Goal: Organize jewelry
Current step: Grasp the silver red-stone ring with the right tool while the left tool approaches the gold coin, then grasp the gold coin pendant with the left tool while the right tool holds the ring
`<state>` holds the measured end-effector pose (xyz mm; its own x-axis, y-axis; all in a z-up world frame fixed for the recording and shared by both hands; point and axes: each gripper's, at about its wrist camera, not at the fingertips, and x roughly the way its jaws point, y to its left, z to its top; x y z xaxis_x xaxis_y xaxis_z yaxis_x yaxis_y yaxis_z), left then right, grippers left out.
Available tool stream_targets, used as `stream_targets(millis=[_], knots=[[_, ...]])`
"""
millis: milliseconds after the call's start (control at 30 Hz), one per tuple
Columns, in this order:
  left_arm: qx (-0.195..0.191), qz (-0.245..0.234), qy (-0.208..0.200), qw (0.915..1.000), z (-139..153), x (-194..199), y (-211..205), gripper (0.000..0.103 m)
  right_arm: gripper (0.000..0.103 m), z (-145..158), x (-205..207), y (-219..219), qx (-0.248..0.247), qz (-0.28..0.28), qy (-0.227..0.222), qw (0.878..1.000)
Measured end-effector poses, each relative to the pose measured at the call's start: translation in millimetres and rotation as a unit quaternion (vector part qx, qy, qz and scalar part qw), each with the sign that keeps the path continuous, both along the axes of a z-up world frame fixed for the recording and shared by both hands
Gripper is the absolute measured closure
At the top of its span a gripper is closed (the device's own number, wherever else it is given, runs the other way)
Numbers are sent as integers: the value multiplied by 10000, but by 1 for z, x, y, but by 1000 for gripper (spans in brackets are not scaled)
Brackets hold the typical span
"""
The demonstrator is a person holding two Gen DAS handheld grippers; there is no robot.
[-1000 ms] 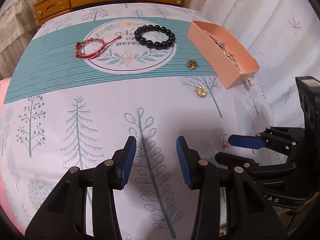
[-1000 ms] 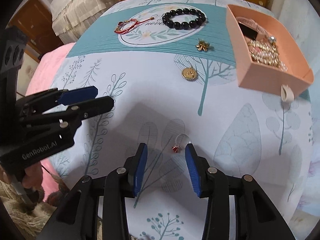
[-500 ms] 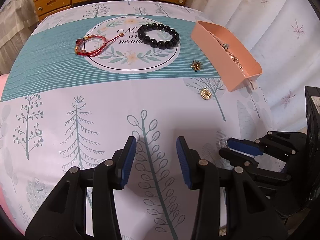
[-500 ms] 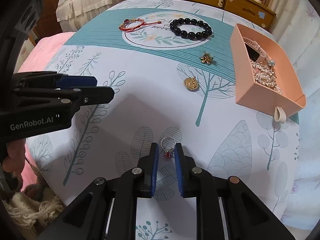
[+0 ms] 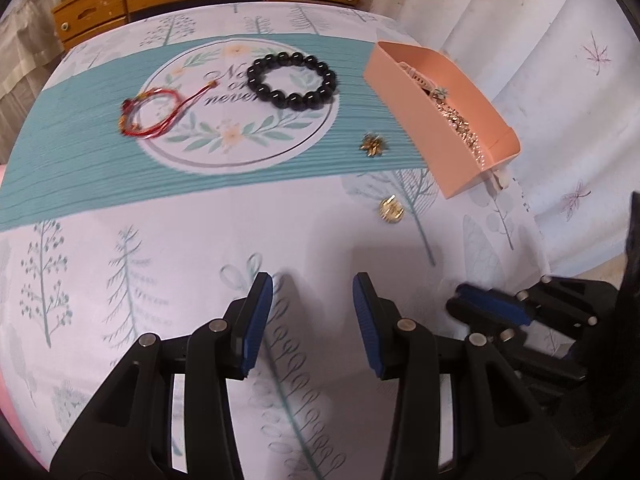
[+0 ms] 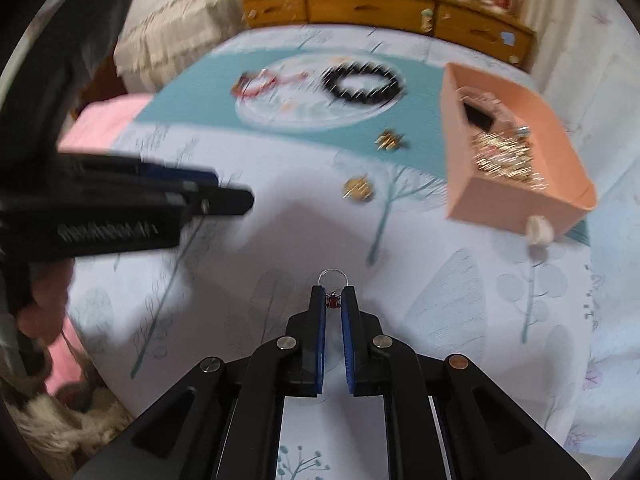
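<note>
Two grippers above a printed tablecloth (image 5: pixel 160 248). Right gripper (image 6: pixel 333 300): jaws pressed together, pinching a small ring (image 6: pixel 333 278) by its red charm, its loop projecting beyond the fingertips. Left gripper (image 5: pixel 313 304): jaws spread, nothing between them. Pink tray (image 6: pixel 516 196) of jewelry stands well apart, black bead bracelet (image 5: pixel 292 80) beyond.

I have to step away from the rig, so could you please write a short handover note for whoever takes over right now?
Right gripper: shut on the small ring with a red charm.
Left gripper: open, empty, over the tablecloth.
Pink tray: already holds some jewelry.
Left on the cloth: black bead bracelet, red cord bracelet, gold flower charm, gold round pendant.
Next, probably: ring into the tray.
</note>
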<state>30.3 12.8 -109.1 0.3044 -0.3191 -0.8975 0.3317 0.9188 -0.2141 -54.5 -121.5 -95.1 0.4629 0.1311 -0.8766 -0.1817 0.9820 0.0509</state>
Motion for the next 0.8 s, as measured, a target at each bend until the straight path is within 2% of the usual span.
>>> stream_targets(millis=[233, 367, 567, 800], knots=[[-27, -271, 92, 9996, 2, 26, -41, 65, 95, 43, 9, -50, 412, -713, -711, 9941], [29, -363, 241, 9990, -2, 41, -62, 65, 95, 60, 19, -70, 560, -887, -909, 9903], [171, -516, 714, 9960, -10, 61, -87, 65, 95, 77, 35, -89, 761, -920, -993, 9879], [576, -593, 933, 9922, -14, 70, -102, 65, 95, 85, 47, -86, 903, -847, -1067, 9866]])
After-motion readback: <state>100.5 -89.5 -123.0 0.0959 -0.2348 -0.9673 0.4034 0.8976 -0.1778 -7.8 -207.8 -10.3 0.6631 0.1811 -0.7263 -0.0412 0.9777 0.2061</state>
